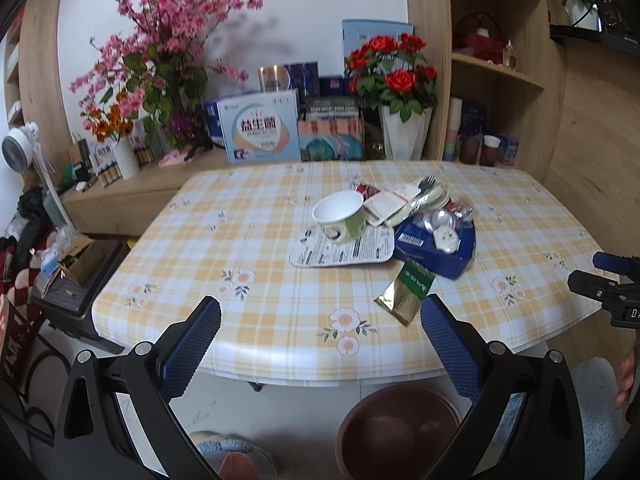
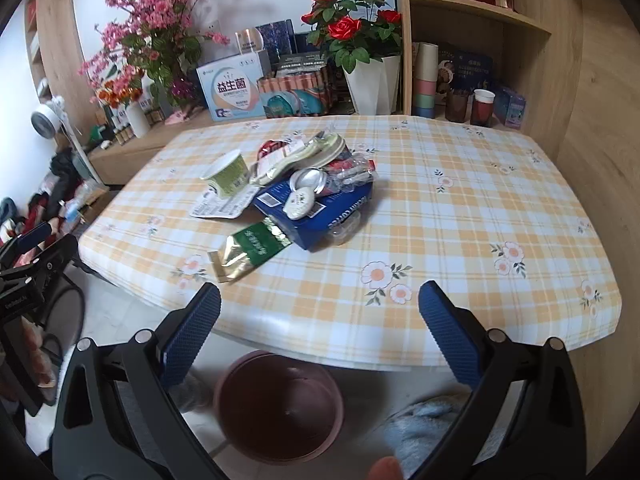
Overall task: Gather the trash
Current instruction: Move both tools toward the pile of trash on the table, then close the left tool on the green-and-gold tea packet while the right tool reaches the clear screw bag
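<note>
A pile of trash lies mid-table: a green paper cup (image 1: 340,216) (image 2: 226,176) on a printed flat card (image 1: 344,248), a blue box (image 1: 436,246) (image 2: 320,212) with foil lids on top, white plastic pieces and a green-gold sachet (image 1: 406,292) (image 2: 252,250) nearest the front edge. A brown bin (image 1: 396,432) (image 2: 280,404) stands on the floor under the table's front edge. My left gripper (image 1: 320,320) and right gripper (image 2: 320,308) are both open and empty, held before the table edge above the bin.
The table (image 2: 460,208) has a yellow checked floral cloth. Behind it a ledge holds flower vases (image 1: 404,136), boxes (image 1: 260,128) and cups. Wooden shelves (image 2: 480,12) stand at right. Clutter and a black case (image 1: 80,276) sit on the floor at left.
</note>
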### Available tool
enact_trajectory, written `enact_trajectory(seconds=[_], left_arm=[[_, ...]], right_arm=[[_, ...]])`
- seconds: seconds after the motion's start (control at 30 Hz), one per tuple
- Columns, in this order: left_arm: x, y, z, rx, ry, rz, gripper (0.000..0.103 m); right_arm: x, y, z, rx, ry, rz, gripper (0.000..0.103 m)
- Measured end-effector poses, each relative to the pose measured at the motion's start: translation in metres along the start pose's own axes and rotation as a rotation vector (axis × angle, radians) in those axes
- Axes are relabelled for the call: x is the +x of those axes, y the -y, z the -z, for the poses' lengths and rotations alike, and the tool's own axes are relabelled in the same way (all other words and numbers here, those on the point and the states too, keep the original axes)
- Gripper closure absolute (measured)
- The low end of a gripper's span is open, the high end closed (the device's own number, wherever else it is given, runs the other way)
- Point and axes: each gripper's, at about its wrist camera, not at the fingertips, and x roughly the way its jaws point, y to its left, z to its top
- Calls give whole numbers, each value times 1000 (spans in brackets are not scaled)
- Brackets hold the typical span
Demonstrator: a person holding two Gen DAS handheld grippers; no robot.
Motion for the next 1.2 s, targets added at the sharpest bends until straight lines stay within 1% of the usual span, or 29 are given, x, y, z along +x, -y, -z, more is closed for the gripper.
enact_trajectory(seconds=[0.13, 0.2, 0.27, 0.33, 0.37, 0.43, 0.47, 0.53, 0.57, 0.6, 0.67, 0.73, 0.77, 0.8, 0.83, 0.93, 1.0, 1.07, 1.13, 1.2], left_arm=[[21, 1, 5, -8, -20, -6, 5], [30, 2, 8, -7, -27, 19, 5], [36, 2, 8, -9, -2, 41, 5], [44, 3, 7, -20, 1, 60, 5], [53, 3, 5, -28, -11, 100, 6], [68, 5, 3, -28, -28, 157, 12], [76, 9, 3, -15, -37, 172, 17], [90, 17, 3, 7, -53, 194, 24], [101, 22, 4, 19, -65, 213, 28], [109, 25, 4, 27, -76, 231, 31], [130, 36, 5, 56, -116, 279, 35], [153, 49, 3, 100, -169, 353, 35], [161, 54, 3, 116, -182, 381, 35], [169, 59, 2, 135, -193, 391, 35], [180, 64, 1, 160, -205, 385, 35], [196, 74, 2, 194, -232, 406, 34], [205, 82, 6, 222, -246, 409, 32], [212, 90, 12, 253, -256, 390, 29], [217, 95, 16, 271, -255, 378, 29], [223, 99, 21, 273, -272, 367, 29]], right_arm=[[18, 6, 1, 26, -8, 20, 5], [29, 12, 0, 50, -24, 39, 6], [40, 18, -1, 64, -48, 49, 6], [49, 23, -1, 71, -58, 48, 6], [54, 25, -1, 72, -64, 49, 6], [66, 29, -2, 71, -79, 45, 6], [72, 31, -2, 69, -86, 42, 6], [82, 33, -2, 64, -99, 38, 6], [88, 35, -3, 64, -104, 37, 6], [91, 36, -3, 66, -108, 37, 6], [100, 39, -5, 75, -117, 35, 6], [108, 43, -7, 87, -119, 40, 6], [111, 45, -8, 95, -123, 43, 6], [115, 49, -9, 104, -128, 47, 6], [118, 52, -9, 112, -131, 54, 6], [124, 62, -10, 139, -134, 82, 6], [127, 67, -11, 149, -135, 94, 6], [132, 72, -11, 163, -147, 101, 6], [135, 75, -11, 174, -149, 89, 6], [137, 75, -11, 169, -151, 83, 6]])
